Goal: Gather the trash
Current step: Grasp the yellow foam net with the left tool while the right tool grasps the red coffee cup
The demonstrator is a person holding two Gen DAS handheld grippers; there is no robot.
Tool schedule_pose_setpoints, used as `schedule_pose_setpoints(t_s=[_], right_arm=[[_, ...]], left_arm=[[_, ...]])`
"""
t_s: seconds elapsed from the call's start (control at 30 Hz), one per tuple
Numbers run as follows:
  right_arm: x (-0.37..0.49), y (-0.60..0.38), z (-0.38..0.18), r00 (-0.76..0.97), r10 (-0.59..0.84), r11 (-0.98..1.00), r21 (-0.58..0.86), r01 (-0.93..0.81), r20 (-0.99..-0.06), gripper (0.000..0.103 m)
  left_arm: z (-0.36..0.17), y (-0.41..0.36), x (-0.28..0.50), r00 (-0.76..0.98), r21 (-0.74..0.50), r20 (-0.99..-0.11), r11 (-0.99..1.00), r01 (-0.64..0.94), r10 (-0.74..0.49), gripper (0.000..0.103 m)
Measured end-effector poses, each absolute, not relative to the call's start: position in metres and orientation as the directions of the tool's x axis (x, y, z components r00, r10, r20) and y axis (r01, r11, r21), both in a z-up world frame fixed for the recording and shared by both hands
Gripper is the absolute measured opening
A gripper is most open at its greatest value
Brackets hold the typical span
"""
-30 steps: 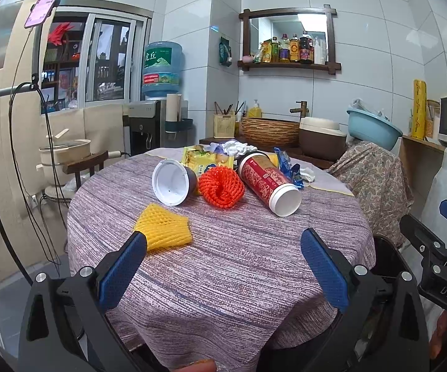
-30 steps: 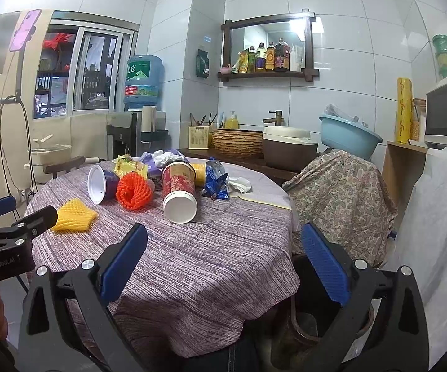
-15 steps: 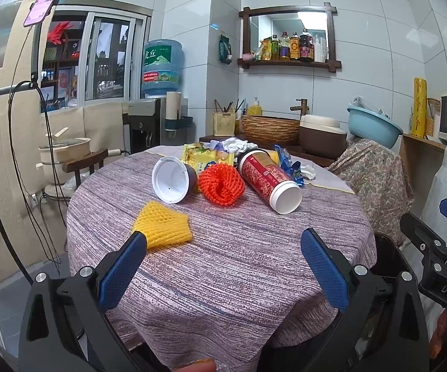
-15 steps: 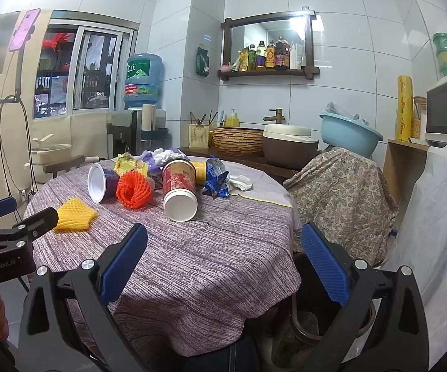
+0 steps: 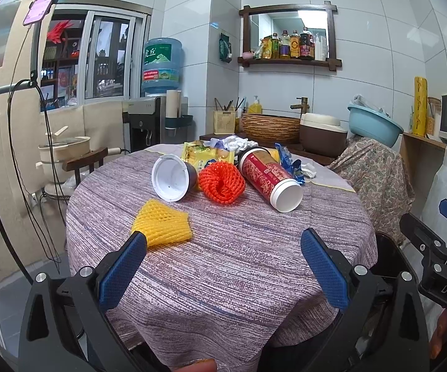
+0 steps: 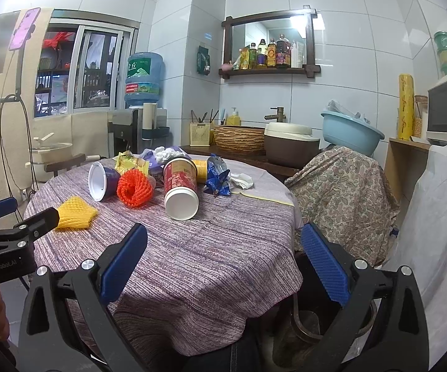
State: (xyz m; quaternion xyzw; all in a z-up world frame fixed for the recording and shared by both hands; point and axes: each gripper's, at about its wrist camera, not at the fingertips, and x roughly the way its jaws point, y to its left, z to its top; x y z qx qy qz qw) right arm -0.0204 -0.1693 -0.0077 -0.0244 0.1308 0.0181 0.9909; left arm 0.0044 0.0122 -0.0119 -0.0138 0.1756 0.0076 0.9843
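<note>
Two hand-held grippers are held at the near edge of the round table covered in a striped purple cloth (image 5: 223, 279), and nothing has been picked up, so the task is judged to be at its opening approach. The left gripper (image 5: 222, 263) is seen with its blue-padded jaws spread wide and empty; just ahead of its left finger lies the flat yellow foam fruit net (image 5: 161, 224), the nearest piece of trash. Further ahead, from left to right, are found the tipped dark cup with a white inside (image 5: 172, 177), the rolled orange foam net (image 5: 222, 181), the toppled red paper cup with a white rim (image 5: 270, 178) and the crumpled blue wrapper (image 5: 288, 162), with yellow snack packets (image 5: 205, 156) and white tissue behind them. The right gripper (image 6: 223, 262) is likewise held spread and empty, with the red cup ahead of it and slightly left, and a dark bin (image 6: 313, 325) below its right finger beside the table. For the next move, a short reach forward and a closing on the yellow net by the left gripper would be called for, after which the net would probably be carried to the bin.
</note>
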Motion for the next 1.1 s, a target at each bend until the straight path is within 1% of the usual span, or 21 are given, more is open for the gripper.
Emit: schedule_pose_setpoints(t_s=[0.07,0.17,0.23,0.27,0.37,0.5,0.6,0.63,0.7,0.73,0.77,0.83,0.9,0.93,0.97,1.03,1.07,1.1], right_arm=[[-0.017,-0.169,-0.009,0.962,0.03,0.998,-0.048,-0.045,-0.271,0.098],[-0.008,-0.169,-0.013,0.954,0.034,0.998,-0.046,-0.05,-0.299,0.098],[0.001,-0.169,-0.017,0.941,0.045,0.997,-0.044,-0.063,-0.334,0.098],[0.011,-0.17,-0.02,0.929,0.055,0.996,-0.039,-0.074,-0.366,0.098],[0.037,-0.168,-0.028,0.89,0.099,0.992,-0.027,-0.124,-0.445,0.098],[0.067,-0.161,-0.03,0.852,0.146,0.984,-0.019,-0.18,-0.503,0.098],[0.087,-0.152,-0.03,0.826,0.194,0.974,0.001,-0.228,-0.529,0.098],[0.093,-0.148,-0.03,0.818,0.203,0.97,0.0,-0.241,-0.538,0.098],[0.106,-0.139,-0.028,0.801,0.221,0.961,-0.014,-0.275,-0.557,0.098],[0.112,-0.137,-0.027,0.794,0.23,0.957,-0.018,-0.289,-0.563,0.098],[0.121,-0.134,-0.024,0.785,0.241,0.952,-0.02,-0.307,-0.571,0.098],[0.132,-0.133,-0.02,0.766,0.262,0.944,-0.008,-0.329,-0.586,0.098],[0.151,-0.133,-0.014,0.74,0.295,0.936,0.026,-0.352,-0.605,0.098],[0.16,-0.133,-0.011,0.728,0.312,0.931,0.044,-0.362,-0.611,0.098],[0.172,-0.13,-0.008,0.714,0.327,0.926,0.058,-0.374,-0.619,0.098],[0.194,-0.124,-0.003,0.703,0.332,0.921,0.053,-0.387,-0.629,0.098],[0.209,-0.118,-0.001,0.693,0.328,0.917,0.039,-0.398,-0.642,0.098],[0.225,-0.112,0.0,0.682,0.319,0.915,0.026,-0.403,-0.659,0.098]], left_arm=[[-0.015,0.012,0.007,0.935,-0.02,-0.356,1.0,-0.013,0.005,0.098],[-0.021,0.016,0.017,0.913,-0.019,-0.407,1.0,0.004,-0.012,0.098],[-0.026,0.025,0.027,0.891,-0.028,-0.452,0.999,0.022,-0.033,0.098],[-0.028,0.031,0.033,0.879,-0.027,-0.475,0.999,0.023,-0.033,0.098],[-0.029,0.058,0.055,0.844,0.006,-0.536,1.0,0.017,-0.011,0.098],[-0.024,0.11,0.094,0.792,-0.073,-0.609,0.997,-0.013,-0.034,0.097],[-0.029,0.131,0.128,0.734,-0.119,-0.675,0.993,-0.006,-0.077,0.089],[-0.034,0.135,0.14,0.7,-0.142,-0.707,0.99,0.004,-0.104,0.085],[-0.044,0.14,0.159,0.637,-0.178,-0.757,0.984,0.009,-0.142,0.081],[-0.049,0.142,0.166,0.613,-0.186,-0.775,0.982,0.008,-0.152,0.078],[-0.052,0.144,0.172,0.597,-0.193,-0.786,0.981,0.01,-0.161,0.075],[-0.059,0.15,0.18,0.563,-0.22,-0.805,0.976,0.007,-0.185,0.066],[-0.059,0.153,0.183,0.548,-0.232,-0.811,0.972,0.021,-0.206,0.061],[-0.058,0.15,0.183,0.548,-0.226,-0.81,0.974,0.037,-0.208,0.055],[-0.059,0.149,0.184,0.542,-0.22,-0.813,0.974,0.05,-0.211,0.051],[-0.059,0.146,0.184,0.541,-0.2,-0.817,0.978,0.062,-0.201,0.042],[-0.058,0.145,0.185,0.542,-0.192,-0.817,0.979,0.066,-0.196,0.04],[-0.058,0.144,0.183,0.538,-0.199,-0.817,0.977,0.077,-0.209,0.035]])
